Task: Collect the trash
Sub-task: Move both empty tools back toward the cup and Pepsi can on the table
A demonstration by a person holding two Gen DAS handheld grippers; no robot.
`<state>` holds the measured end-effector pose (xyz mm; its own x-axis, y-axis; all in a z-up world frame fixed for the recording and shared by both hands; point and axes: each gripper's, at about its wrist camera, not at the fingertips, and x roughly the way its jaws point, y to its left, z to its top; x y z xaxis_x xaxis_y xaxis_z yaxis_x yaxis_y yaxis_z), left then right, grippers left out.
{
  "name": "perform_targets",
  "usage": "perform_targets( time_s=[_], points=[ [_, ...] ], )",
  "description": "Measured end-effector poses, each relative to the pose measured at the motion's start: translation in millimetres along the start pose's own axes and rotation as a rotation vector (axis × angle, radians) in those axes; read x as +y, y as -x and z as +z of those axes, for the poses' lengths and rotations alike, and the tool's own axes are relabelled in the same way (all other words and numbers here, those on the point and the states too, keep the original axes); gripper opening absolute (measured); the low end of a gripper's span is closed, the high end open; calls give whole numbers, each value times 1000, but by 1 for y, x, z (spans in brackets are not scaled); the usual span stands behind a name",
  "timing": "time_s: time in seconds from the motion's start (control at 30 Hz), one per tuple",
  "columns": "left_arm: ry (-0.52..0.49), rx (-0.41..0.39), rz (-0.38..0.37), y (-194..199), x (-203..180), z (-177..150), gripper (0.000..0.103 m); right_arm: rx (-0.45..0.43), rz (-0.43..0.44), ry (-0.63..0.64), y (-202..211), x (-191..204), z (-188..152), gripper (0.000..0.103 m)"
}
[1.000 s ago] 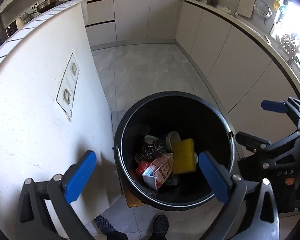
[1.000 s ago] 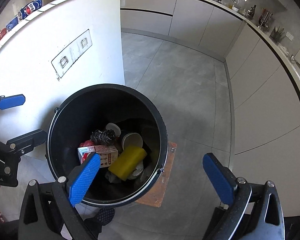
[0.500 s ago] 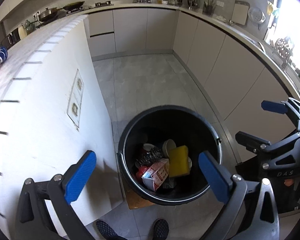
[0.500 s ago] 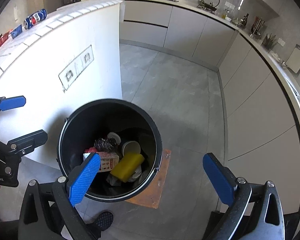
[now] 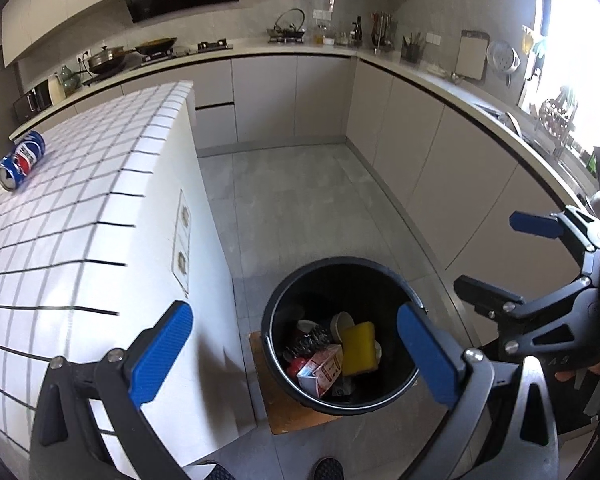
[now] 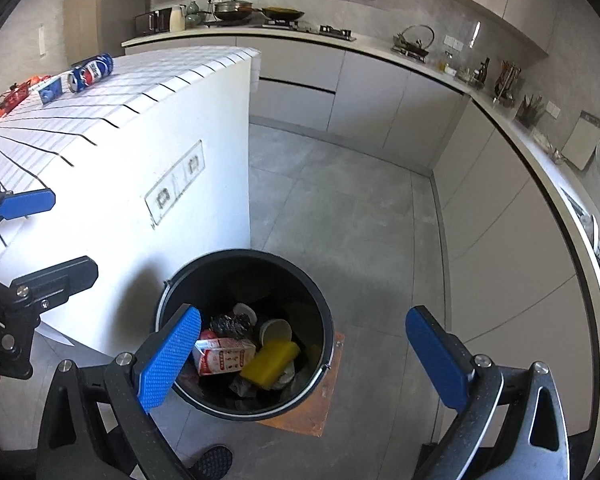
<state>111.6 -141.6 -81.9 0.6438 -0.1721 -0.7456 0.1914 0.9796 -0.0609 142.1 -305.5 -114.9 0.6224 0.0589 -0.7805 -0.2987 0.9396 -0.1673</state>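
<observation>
While both the left gripper (image 5: 295,354) and right gripper (image 6: 302,354) hang wide open and empty above the bin (image 6: 171,304), a can (image 5: 21,160) lies on the counter (image 5: 79,216); fetching it plausibly comes next.

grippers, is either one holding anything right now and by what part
Nothing is held: the left gripper and right gripper are both open and empty above the trash bin.
</observation>
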Motion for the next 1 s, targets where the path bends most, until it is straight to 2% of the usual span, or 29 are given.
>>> perform_targets(
  time_s=[0.2, 0.5, 0.77, 1.0],
  points=[
    [36, -47, 9, 22, 18, 6, 103, -50, 10, 10, 19, 17, 16, 103],
    [118, -99, 86, 53, 76, 9, 103, -110, 25, 30, 39, 60, 54, 103],
    [199, -138, 158, 78, 153, 5, 103, -179, 82, 6, 55, 116, 97, 103],
    [248, -152, 223, 96, 228, -4, 103, -194, 132, 39, 53, 193, 136, 103]
  ],
)
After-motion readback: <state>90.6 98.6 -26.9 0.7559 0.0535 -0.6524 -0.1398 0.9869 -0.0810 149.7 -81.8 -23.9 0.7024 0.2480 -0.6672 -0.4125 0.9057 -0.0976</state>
